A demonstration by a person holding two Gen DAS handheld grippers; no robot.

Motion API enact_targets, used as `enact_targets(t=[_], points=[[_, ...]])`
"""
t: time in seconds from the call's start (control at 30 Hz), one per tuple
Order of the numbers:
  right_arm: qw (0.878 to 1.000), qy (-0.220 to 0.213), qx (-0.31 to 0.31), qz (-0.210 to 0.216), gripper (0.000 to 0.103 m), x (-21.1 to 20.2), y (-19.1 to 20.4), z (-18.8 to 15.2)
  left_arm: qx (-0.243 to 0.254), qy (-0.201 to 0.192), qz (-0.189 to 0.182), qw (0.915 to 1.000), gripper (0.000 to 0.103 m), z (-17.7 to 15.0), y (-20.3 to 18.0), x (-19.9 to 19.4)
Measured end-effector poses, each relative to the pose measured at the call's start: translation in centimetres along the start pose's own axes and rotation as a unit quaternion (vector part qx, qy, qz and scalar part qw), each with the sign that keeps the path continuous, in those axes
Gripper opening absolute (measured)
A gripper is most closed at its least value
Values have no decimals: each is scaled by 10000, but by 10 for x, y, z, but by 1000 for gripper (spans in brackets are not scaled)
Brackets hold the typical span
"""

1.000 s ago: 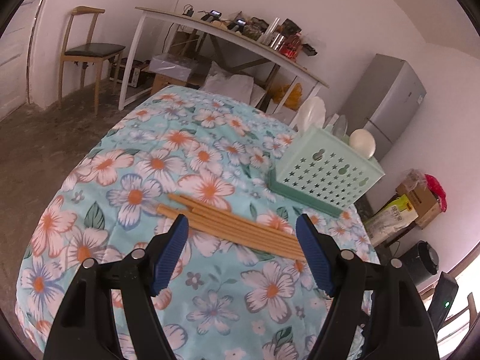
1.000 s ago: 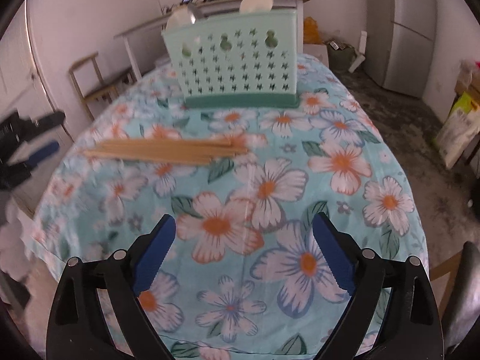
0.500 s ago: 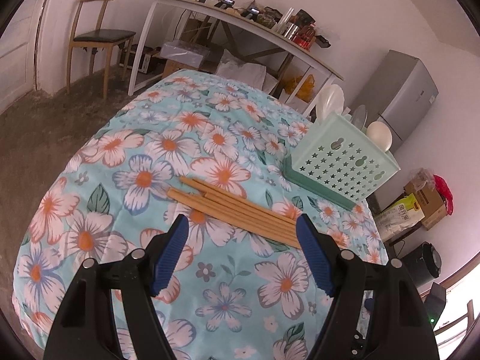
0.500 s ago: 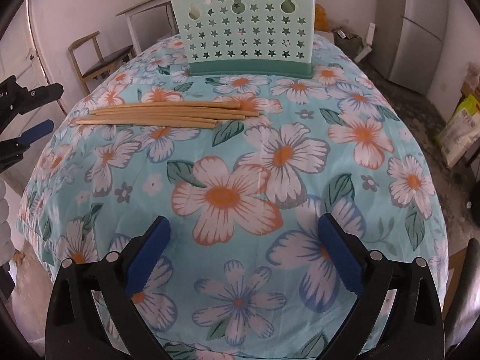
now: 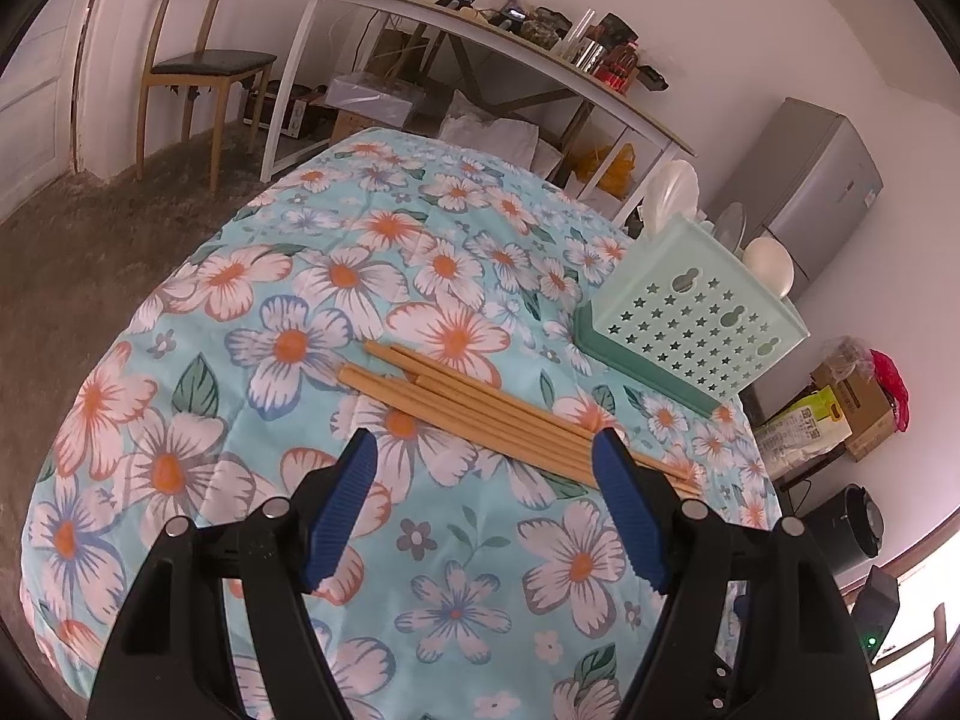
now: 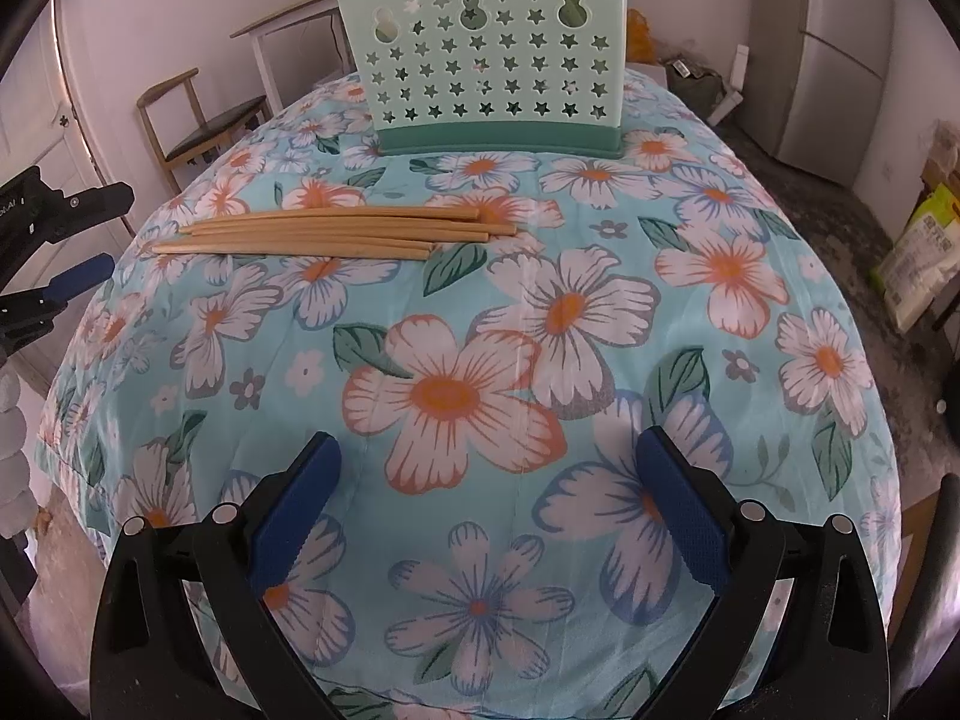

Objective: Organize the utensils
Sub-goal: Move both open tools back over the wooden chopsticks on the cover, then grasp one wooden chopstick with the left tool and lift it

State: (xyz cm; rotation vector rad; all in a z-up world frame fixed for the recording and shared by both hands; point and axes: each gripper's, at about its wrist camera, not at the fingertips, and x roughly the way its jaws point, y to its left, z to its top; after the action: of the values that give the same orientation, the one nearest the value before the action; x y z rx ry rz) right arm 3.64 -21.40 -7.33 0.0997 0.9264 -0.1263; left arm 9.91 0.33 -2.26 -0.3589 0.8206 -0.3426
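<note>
Several wooden chopsticks (image 5: 480, 408) lie in a loose bundle on the floral tablecloth (image 5: 336, 276); they also show in the right wrist view (image 6: 324, 231). A mint green perforated utensil basket (image 5: 696, 312) stands upright beyond them, holding white spoons; it shows in the right wrist view (image 6: 489, 57) too. My left gripper (image 5: 486, 450) is open and empty, hovering just short of the chopsticks. My right gripper (image 6: 489, 450) is open and empty over the near part of the table, well short of the chopsticks.
A wooden chair (image 5: 198, 60) and a long white desk (image 5: 480, 42) with clutter stand behind the table. A grey fridge (image 5: 810, 180) stands at the right. Bags and boxes (image 5: 840, 408) lie on the floor at the right. The left gripper (image 6: 54, 252) shows at the right wrist view's left edge.
My left gripper has moved closer to the chopsticks. My right gripper has advanced forward and lower over the table toward the basket. Both stay open.
</note>
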Motion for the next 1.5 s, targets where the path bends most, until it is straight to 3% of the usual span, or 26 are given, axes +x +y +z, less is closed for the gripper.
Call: enact_targets(t=[0.4, 0.6, 0.83, 1.07, 1.37, 1.5], points=[[10000, -18, -5, 39, 95, -1, 1, 1, -30, 28, -29, 10000, 72, -3, 0, 5], [9999, -39, 25, 131, 95, -2, -2, 0, -511, 173, -612, 9967, 71, -3, 8, 13], [9998, -35, -4, 181, 95, -1, -4, 0, -1605, 539, -1484, 9743, 57, -5, 28, 32], [9998, -42, 19, 205, 95, -2, -5, 0, -2435, 984, -1689, 9500, 37, -12, 37, 66], [9997, -67, 57, 219, 95, -1, -4, 1, -2702, 1000, -1565, 9447, 14, -10, 39, 88], [9997, -71, 59, 221, 95, 0, -5, 1, -2715, 963, -1583, 9445, 12, -13, 41, 87]])
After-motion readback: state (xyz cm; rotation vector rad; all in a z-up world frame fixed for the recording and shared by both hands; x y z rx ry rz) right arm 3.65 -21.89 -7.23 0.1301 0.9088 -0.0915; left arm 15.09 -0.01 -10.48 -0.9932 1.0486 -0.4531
